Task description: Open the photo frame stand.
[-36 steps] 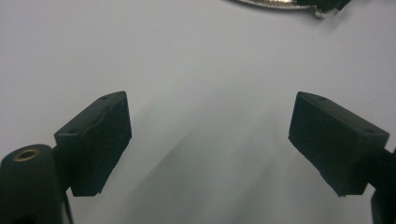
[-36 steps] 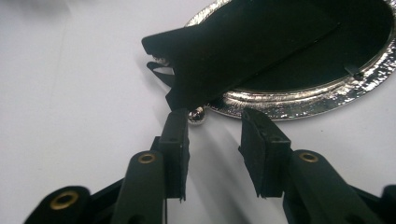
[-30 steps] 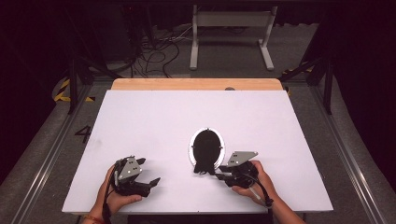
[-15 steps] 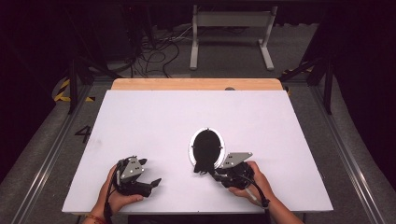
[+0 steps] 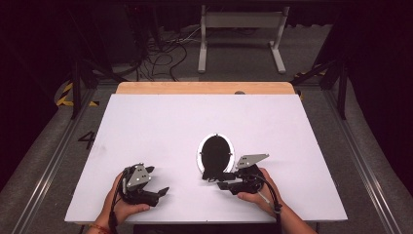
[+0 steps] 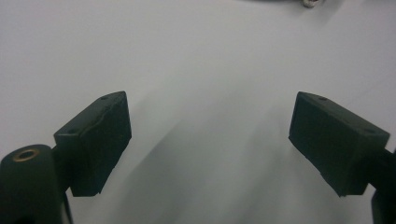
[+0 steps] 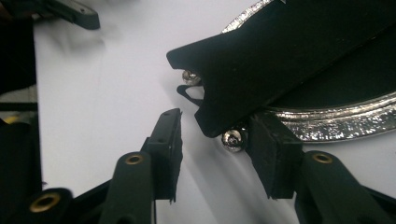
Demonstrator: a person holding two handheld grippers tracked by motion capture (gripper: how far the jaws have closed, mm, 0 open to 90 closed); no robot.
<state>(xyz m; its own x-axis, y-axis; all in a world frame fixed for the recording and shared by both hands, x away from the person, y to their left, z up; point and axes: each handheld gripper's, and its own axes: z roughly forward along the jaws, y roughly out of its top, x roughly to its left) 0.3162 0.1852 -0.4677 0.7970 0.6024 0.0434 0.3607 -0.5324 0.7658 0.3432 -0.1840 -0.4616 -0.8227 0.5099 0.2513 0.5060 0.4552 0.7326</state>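
An oval mirror (image 5: 215,153) with a shiny silver rim (image 7: 336,126) lies on the white table (image 5: 160,122), its dark side up. My right gripper (image 5: 218,181) sits at the mirror's near edge. Its jaws have just been opening. In the right gripper view the corner of the mirror's black stand plate (image 7: 261,60) reaches between the right gripper's (image 7: 219,150) pads, with a gap on the left side and a screw (image 7: 232,140) by the right pad. My left gripper (image 5: 157,180) rests near the table's front left. There the left gripper (image 6: 210,144) stands open over bare table.
The table's front edge runs just below both hands. A wooden strip (image 5: 204,87) borders the far edge. Beyond it on the dark floor are cables (image 5: 165,58) and a white frame (image 5: 241,34).
The right gripper has shifted a little at the mirror's near edge. The left gripper has kept still.
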